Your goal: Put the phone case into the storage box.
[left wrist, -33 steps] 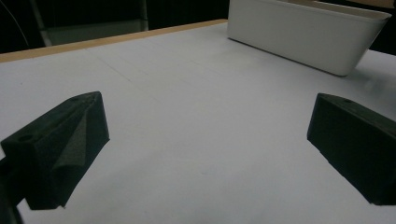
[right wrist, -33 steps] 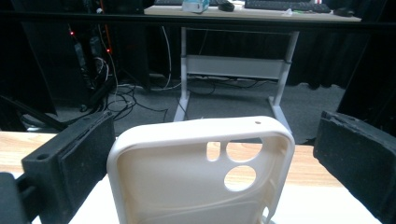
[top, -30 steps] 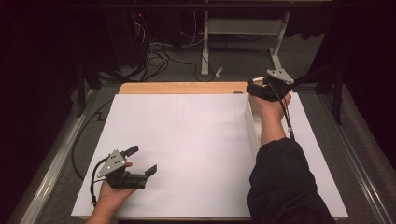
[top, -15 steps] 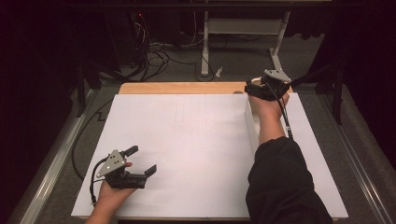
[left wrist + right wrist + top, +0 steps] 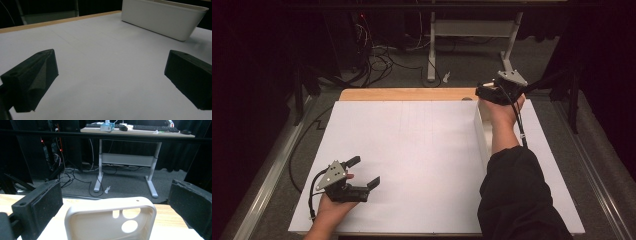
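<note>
1. White paper sheet (image 5: 412,160) covers most of the wooden table (image 5: 407,94); a strip of bare wood shows along the far edge.
2. Left gripper (image 5: 361,173) rests low over the near left part of the sheet, held in the person's left hand (image 5: 332,207). Its jaws stand wide apart with nothing between them; in the left gripper view only bare sheet lies between the two black jaws.
3. Right gripper (image 5: 482,93) is held at the far right of the table, above the far end of the white bin (image 5: 482,135). The person's right hand (image 5: 502,112) and dark sleeve (image 5: 517,200) extend along the bin.
4. In the right gripper view, the jaws are spread wide. The far end wall of the bin (image 5: 110,222), pierced by a cut-out handle opening, stands between them. Neither jaw touches the wall.
5. In the left gripper view, the bin (image 5: 162,18) appears as a long white container standing upright on the sheet, well apart from the left gripper.
6. Beyond the table, a white-legged desk (image 5: 130,157) and loose cables (image 5: 382,55) occupy the grey floor.
</note>
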The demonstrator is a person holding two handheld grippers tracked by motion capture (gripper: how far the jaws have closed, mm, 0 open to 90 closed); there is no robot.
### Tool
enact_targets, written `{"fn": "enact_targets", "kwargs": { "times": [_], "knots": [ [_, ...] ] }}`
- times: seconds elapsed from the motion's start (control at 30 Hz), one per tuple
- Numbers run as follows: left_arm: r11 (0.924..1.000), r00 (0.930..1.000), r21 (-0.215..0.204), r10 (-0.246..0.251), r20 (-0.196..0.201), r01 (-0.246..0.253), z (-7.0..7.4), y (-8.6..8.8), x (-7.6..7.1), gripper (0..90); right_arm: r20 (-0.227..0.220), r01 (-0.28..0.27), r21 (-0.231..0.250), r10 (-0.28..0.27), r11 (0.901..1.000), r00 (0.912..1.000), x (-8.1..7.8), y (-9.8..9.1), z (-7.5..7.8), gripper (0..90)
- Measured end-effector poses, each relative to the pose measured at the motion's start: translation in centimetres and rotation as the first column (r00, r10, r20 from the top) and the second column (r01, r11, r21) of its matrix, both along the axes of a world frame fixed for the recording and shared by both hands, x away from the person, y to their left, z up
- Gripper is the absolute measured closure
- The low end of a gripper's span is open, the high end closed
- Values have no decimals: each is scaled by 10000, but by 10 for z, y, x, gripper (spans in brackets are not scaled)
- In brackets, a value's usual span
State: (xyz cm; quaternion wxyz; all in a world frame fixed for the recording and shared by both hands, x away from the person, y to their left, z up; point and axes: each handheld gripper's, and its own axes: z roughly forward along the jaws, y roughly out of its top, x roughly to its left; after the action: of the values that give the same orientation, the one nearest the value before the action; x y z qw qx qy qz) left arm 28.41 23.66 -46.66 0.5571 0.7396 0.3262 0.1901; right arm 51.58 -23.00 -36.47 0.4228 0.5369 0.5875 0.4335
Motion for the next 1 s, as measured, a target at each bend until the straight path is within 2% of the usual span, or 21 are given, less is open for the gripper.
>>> {"fn": "enact_targets", "kwargs": {
  "times": [0.27,0.5,0.6,0.63,0.67,0.7,0.73,0.77,0.83,0.87,0.9,0.93,0.97,1.0],
  "knots": [
    [10000,10000,35,-45,-45,45,-1,-2,0,1,-40,-178,53,178,9998,9998,-7,2,5,1],
    [9999,9999,74,-128,-40,128,-1,-5,0,3,17,-562,194,561,9982,9984,-24,1,10,5],
    [9999,9999,64,-139,-32,139,-1,-5,0,3,22,-721,355,720,9968,9974,-33,-1,9,57],
    [9999,9999,76,-140,-32,141,-1,-5,0,3,-86,-916,446,921,9948,9957,-38,-1,8,139],
    [9999,9999,73,-140,-35,141,-1,-5,0,3,-86,-916,446,921,9948,9957,-38,-1,8,139],
    [9999,9999,71,-140,-30,140,-1,-5,0,3,-129,-1042,473,1049,9934,9944,-40,-1,7,180],
    [9999,9999,73,-136,-21,137,0,-5,0,4,-205,-1258,545,1270,9906,9917,-44,-2,5,260],
    [9999,9999,68,-139,-13,139,0,-5,0,4,-205,-1258,545,1270,9906,9917,-44,-2,5,260],
    [9999,9999,74,-147,-3,147,0,-6,0,5,-313,-1615,704,1640,9844,9860,-47,-2,3,365],
    [9999,9999,74,-151,-5,151,0,-6,0,5,-412,-1758,735,1792,9817,9830,-47,-2,2,426],
    [9999,9999,63,-145,-10,145,0,-6,1,5,-660,-2153,868,2212,9727,9730,-48,0,-1,571],
    [9999,9999,63,-145,-10,145,0,-6,1,5,-746,-2210,849,2274,9716,9709,-48,1,-3,644],
    [9999,9999,60,-140,-16,140,-1,-6,1,5,-746,-2210,849,2274,9716,9709,-48,1,-3,644],
    [9999,9999,60,-136,-23,136,-1,-6,1,5,-835,-2273,849,2342,9701,9686,-48,3,-4,710]
  ]
}}
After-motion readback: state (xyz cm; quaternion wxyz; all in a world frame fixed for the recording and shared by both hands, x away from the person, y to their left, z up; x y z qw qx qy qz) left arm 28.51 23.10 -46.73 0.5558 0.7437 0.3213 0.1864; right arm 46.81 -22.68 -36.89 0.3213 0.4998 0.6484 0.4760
